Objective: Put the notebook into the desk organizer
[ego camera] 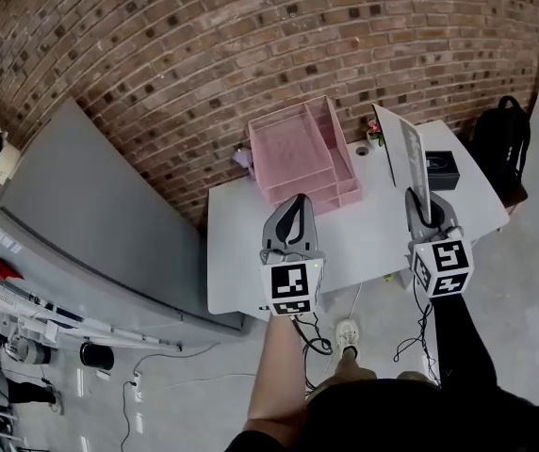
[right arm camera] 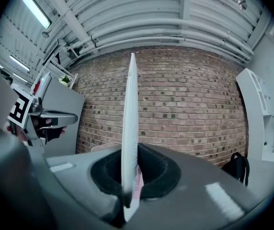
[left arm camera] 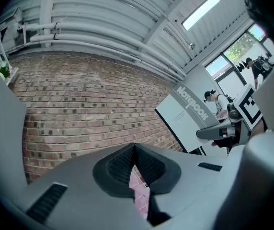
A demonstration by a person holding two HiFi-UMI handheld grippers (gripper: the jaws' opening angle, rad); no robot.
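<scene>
My right gripper (ego camera: 424, 217) is shut on a thin white notebook (ego camera: 406, 153), which stands upright on edge above the white desk's (ego camera: 364, 243) right half. In the right gripper view the notebook (right arm camera: 130, 128) rises edge-on from between the jaws. The left gripper view shows its printed cover (left arm camera: 187, 116). A pink tiered desk organizer (ego camera: 300, 153) sits at the desk's far edge by the brick wall, left of the notebook. My left gripper (ego camera: 289, 222) hovers shut and empty over the desk's near-left part, in front of the organizer.
A black box (ego camera: 441, 169) lies on the desk right of the notebook, with a small flower pot (ego camera: 375, 137) behind it. A black backpack (ego camera: 500, 139) rests at the far right. A grey slanted panel (ego camera: 72, 215) stands left of the desk. Cables trail on the floor (ego camera: 194, 375).
</scene>
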